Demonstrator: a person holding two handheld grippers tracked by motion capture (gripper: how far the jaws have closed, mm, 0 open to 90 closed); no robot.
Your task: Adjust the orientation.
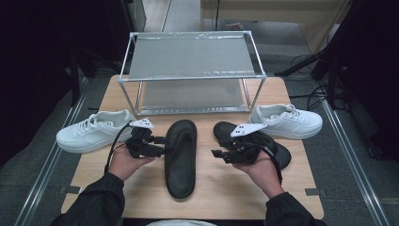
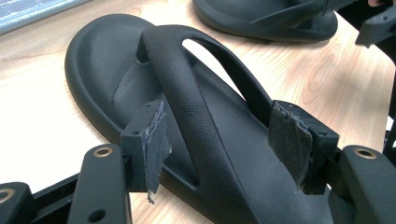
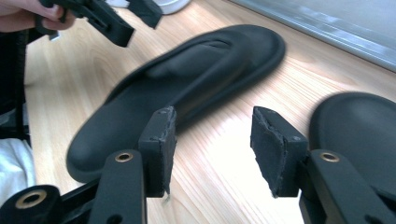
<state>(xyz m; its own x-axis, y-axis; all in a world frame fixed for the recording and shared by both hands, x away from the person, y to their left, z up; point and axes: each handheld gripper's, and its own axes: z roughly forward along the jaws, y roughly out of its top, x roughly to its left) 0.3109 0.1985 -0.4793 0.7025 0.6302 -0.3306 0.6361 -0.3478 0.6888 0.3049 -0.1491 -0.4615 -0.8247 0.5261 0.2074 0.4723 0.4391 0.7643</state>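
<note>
Two black flip-flop sandals lie on the wooden table (image 1: 221, 188). The left sandal (image 1: 180, 160) points away from me. My left gripper (image 1: 162, 143) is at its left edge, open. In the left gripper view the gripper (image 2: 222, 144) has one jaw on each side of the sandal's strap (image 2: 187, 93), with gaps on both sides. The right sandal (image 1: 282, 153) lies partly under my right hand. My right gripper (image 1: 217, 154) hovers open between the two sandals. The right gripper (image 3: 217, 149) holds nothing, with the left sandal (image 3: 187, 79) ahead and the right sandal (image 3: 359, 130) beside it.
A metal two-tier shelf rack (image 1: 193, 61) stands at the back of the table. One white sneaker (image 1: 94, 132) lies at the left and another white sneaker (image 1: 287, 121) at the right. Bare wood shows near the front edge.
</note>
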